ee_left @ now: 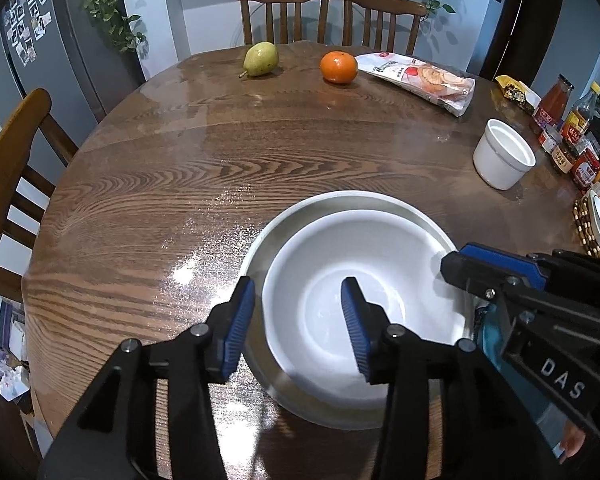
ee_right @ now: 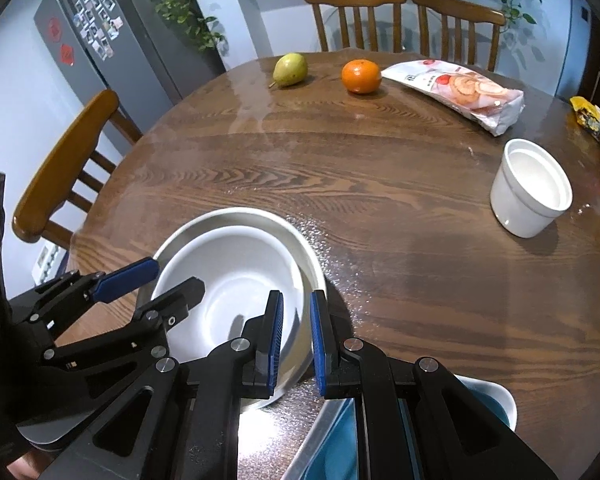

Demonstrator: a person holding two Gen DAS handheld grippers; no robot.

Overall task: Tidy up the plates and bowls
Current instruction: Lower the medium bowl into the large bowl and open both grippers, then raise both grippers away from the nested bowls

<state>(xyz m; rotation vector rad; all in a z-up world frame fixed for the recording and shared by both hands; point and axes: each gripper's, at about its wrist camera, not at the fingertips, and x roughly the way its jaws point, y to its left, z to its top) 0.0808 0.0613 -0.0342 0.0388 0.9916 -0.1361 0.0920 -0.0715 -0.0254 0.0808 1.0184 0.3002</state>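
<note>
Wood makes up the big round bench [ee_left: 220, 152], which fills most of both views. Brown chairs [ee_left: 284, 12] stand around it.

Near the front edge of the bench sits the bowl stack [ee_left: 340, 197]. It is a white bowl [ee_left: 380, 240] lying inside a wider white dish [ee_right: 240, 212], and the bowl leans toward the right side of the dish.

The left gripper [ee_left: 297, 286] is open about half way. One finger hangs outside the left rim of the bowl stack and the other hangs inside the bowl, so the rim is between them, but the pads do not press on it.

The right gripper [ee_right: 297, 296] is almost shut. Its blue pads pinch the right rim of the bowl stack (I cannot tell if they hold one rim or both).

A white tub with a blue inside [ee_right: 496, 400] sits just beside the bowl stack, under the right gripper.

A white cup [ee_left: 504, 156] stands alone on the right side of the bench. At the far side lie a snack bag [ee_left: 420, 80], then an orange [ee_left: 339, 67], then a green pear [ee_left: 261, 59], all well apart from the bowl stack.
</note>
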